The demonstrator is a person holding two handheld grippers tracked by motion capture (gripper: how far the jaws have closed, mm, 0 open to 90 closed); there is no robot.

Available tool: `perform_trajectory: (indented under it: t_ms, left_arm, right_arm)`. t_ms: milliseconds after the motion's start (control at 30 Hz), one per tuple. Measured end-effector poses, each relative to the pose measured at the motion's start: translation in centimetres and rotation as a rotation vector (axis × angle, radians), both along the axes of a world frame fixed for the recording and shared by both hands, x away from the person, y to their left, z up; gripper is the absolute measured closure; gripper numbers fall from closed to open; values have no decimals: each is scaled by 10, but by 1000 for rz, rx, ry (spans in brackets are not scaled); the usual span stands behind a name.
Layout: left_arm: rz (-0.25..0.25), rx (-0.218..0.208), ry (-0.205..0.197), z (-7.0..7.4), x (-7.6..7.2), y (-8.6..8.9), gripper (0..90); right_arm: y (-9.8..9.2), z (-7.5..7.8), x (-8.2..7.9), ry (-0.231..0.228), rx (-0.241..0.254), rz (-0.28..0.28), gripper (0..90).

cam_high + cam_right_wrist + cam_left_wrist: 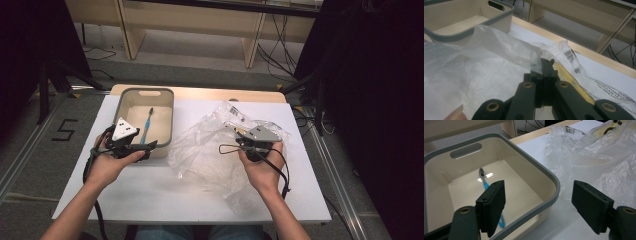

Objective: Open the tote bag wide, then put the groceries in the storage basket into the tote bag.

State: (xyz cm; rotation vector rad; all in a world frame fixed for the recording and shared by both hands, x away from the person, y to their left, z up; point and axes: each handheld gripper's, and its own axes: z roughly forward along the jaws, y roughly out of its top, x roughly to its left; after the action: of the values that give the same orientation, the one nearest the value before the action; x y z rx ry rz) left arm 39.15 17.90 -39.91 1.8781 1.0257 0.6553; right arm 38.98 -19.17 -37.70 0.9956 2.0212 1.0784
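A crumpled clear plastic bag (205, 150) lies in the middle of the white table top. My right gripper (240, 134) is shut on the bag's upper edge; in the right gripper view its jaws (546, 62) meet with the film (499, 57) pinched at their tips. A beige bin with a grey rim (169, 117) stands at the left, and a blue toothbrush (147, 125) lies inside it. My left gripper (145, 148) stands open at the bin's near right corner. In the left gripper view the rim (554, 182) runs between the wide-apart pads (492, 205), with the toothbrush (484, 180) beyond.
A barcode label (569, 53) and something yellow (571, 82) show in the bag near the right jaws. The table's wooden back edge (200, 92) lies beyond the bin. Cables and a wooden bench (190, 30) stand on the floor behind. Bare white surface (165, 192) lies in front.
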Motion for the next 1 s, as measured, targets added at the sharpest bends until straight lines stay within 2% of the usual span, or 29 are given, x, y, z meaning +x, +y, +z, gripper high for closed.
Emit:
perform_trajectory:
  t_ms: [433, 667, 833, 1000]
  left_arm:
    - [20, 6, -2, 2, 2, -1, 273]
    - [37, 22, 1, 8, 8, 1, 289]
    - [67, 40, 51, 12, 20, 1, 296]
    - [89, 51, 107, 9, 41, 2, 296]
  right_arm:
    - [0, 0, -1, -4, -4, 3, 900]
    - [0, 0, -1, 6, -2, 3, 900]
    - [-1, -2, -2, 8, -9, 5, 900]
    - [0, -2, -3, 12, -9, 8, 900]
